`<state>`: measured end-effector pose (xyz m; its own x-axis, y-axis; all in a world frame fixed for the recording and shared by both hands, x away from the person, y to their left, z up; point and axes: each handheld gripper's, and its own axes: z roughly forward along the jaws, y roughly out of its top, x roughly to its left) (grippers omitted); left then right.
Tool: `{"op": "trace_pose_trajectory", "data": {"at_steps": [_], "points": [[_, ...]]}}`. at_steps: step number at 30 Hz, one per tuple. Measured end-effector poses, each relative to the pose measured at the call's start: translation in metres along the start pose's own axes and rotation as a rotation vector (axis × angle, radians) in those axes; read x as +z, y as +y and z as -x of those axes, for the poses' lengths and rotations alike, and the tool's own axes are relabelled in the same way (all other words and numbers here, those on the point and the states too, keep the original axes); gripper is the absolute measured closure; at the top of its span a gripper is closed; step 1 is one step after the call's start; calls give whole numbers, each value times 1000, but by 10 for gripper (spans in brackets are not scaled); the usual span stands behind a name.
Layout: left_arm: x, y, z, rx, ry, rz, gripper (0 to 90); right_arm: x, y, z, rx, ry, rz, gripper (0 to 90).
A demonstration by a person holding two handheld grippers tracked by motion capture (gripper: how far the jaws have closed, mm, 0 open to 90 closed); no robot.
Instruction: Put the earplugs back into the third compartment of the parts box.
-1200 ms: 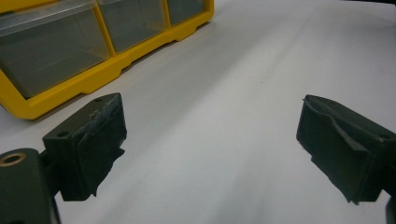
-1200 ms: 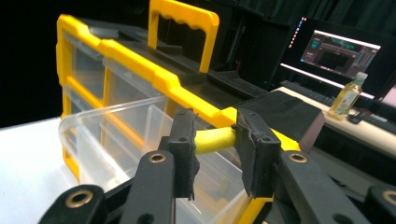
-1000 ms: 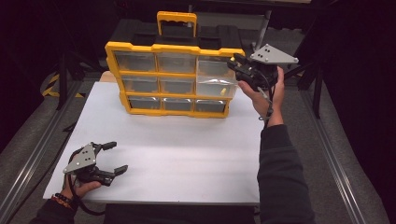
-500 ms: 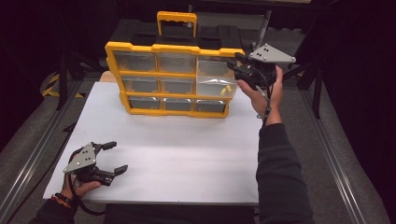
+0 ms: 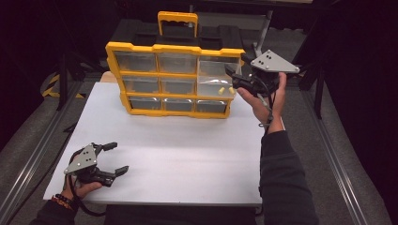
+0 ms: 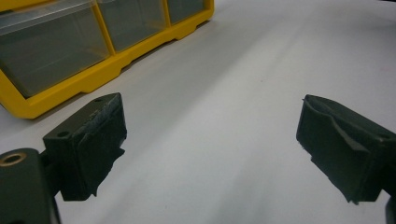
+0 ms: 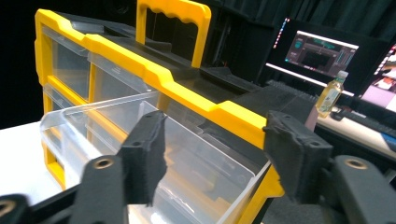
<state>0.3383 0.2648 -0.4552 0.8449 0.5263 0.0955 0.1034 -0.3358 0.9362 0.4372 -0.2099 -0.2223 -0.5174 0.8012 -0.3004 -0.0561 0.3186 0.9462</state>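
The clear drawer [image 5: 215, 86] at the right end of the yellow organizer's [image 5: 141, 48] middle row stands pulled partway out, with two small yellow pieces [image 5: 225, 90] lying inside it. The right gripper [image 5: 236, 80] sits just off the drawer's right front corner; its jaws have just been opening and now stand apart, pressing on nothing, with the drawer's side wall [image 7: 205, 172] seen between them in the right gripper view. Beyond that hand the white table [image 5: 187, 145] ends close by, leaving little room to the right of the organizer. The left gripper [image 5: 113, 157] rests near the table's front left corner, jaws wide and empty, well apart from the organizer, with a broad bare stretch of table in between.
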Motion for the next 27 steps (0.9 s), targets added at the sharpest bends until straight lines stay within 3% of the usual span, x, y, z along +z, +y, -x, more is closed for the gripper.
{"op": "trace_pose_trajectory", "data": {"at_steps": [3, 14, 19, 23, 27], "points": [[1, 0, 0, -2, -2, 0, 94, -6, -1, -6, -19, -25, 17, 326], [1, 0, 0, -3, 1, -1, 96, -26, -15, -21, -26, -31, 49, 207], [1, 0, 0, -3, 1, 0, 95, -33, -24, -31, -52, -56, 32, 154], [1, 0, 0, -3, 2, -3, 96, -38, -32, -38, -70, -41, 30, 134], [1, 0, 0, -4, 3, -3, 96, -41, -43, -44, -57, -33, 37, 117]]}}
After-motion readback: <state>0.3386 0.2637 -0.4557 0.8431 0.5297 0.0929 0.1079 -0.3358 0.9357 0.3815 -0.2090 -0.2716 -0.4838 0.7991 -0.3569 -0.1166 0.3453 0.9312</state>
